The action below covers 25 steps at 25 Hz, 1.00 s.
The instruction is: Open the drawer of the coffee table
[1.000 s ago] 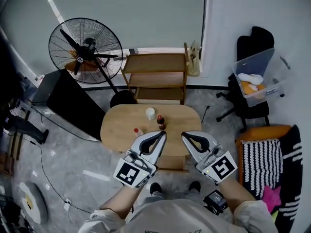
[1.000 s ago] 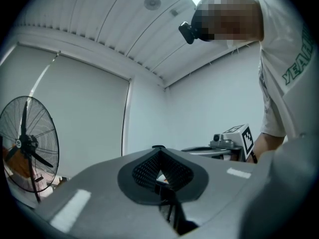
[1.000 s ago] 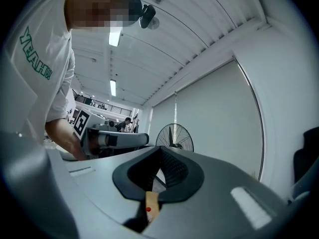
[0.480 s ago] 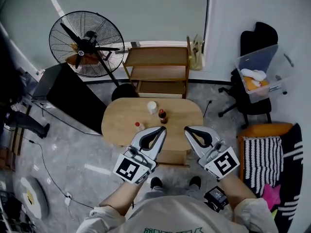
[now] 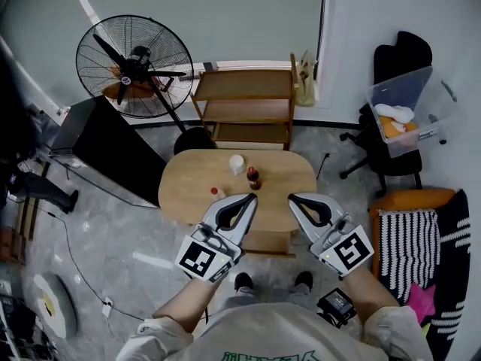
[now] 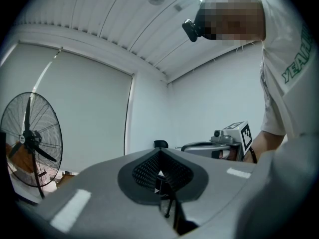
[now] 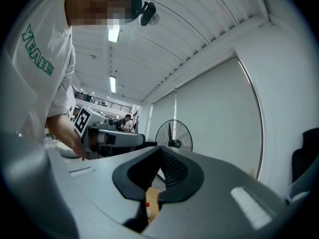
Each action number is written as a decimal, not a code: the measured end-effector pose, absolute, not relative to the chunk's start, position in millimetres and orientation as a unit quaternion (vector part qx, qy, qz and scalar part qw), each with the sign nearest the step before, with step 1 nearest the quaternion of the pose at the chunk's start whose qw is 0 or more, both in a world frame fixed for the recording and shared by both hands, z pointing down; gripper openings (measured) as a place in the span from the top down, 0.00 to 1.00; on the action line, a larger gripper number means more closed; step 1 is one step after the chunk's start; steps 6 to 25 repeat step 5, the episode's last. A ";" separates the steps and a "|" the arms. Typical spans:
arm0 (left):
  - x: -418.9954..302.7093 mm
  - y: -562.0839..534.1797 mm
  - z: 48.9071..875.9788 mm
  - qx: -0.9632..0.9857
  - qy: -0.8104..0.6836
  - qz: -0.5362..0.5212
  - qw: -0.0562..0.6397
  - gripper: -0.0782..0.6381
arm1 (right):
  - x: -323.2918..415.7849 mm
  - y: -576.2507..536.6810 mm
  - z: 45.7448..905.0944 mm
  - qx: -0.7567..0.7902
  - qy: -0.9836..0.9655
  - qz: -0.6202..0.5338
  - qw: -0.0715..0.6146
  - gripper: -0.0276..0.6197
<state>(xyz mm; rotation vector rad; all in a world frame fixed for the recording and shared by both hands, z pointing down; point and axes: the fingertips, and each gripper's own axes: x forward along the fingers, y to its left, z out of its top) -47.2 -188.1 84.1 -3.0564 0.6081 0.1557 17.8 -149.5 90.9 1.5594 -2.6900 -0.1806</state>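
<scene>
1. Left gripper (image 5: 246,200): claw clenched, its two jaws meeting at the tips with nothing between them. We hold it above the near edge of the coffee table (image 5: 192,190), pointing away from us.
2. Right gripper (image 5: 293,199): claw also clenched and empty. It sits beside the left one and apart from it, over the same near edge of the tabletop.
3. Drawer (image 5: 267,242): a wooden front shows under the table's near edge, in the gap between the two grippers and just ahead of our shoes. Neither gripper touches it. We cannot tell whether it is fully shut.
4. On the oval tabletop there is a white cup (image 5: 237,163) towards the far side. A dark bottle with a red cap (image 5: 254,177) stands just beside it. A small red-capped bottle (image 5: 216,193) stands near the tip of the left gripper.
5. Beyond the table a wooden shelf unit (image 5: 244,111) stands against the wall. A large standing fan (image 5: 124,66) is to its left, and a black cabinet (image 5: 113,153) is on the floor below the fan.
6. To the right a clear plastic bin (image 5: 409,107) rests on a black chair, and a striped cushion (image 5: 404,250) lies nearer us.
</scene>
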 end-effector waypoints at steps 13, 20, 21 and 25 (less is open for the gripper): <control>-43.3 -188.7 86.8 -0.980 0.192 0.049 0.009 0.89 | 23.5 -149.3 94.8 0.504 -0.862 -0.054 0.021 0.95; -43.3 -188.7 86.8 -0.980 0.192 0.049 0.009 0.89 | 23.5 -149.3 94.8 0.504 -0.862 -0.054 0.021 0.95; -43.3 -188.7 86.8 -0.980 0.192 0.049 0.009 0.89 | 23.5 -149.3 94.8 0.504 -0.862 -0.054 0.021 0.95; -43.3 -188.7 86.8 -0.980 0.192 0.049 0.009 0.89 | 23.5 -149.3 94.8 0.504 -0.862 -0.054 0.021 0.95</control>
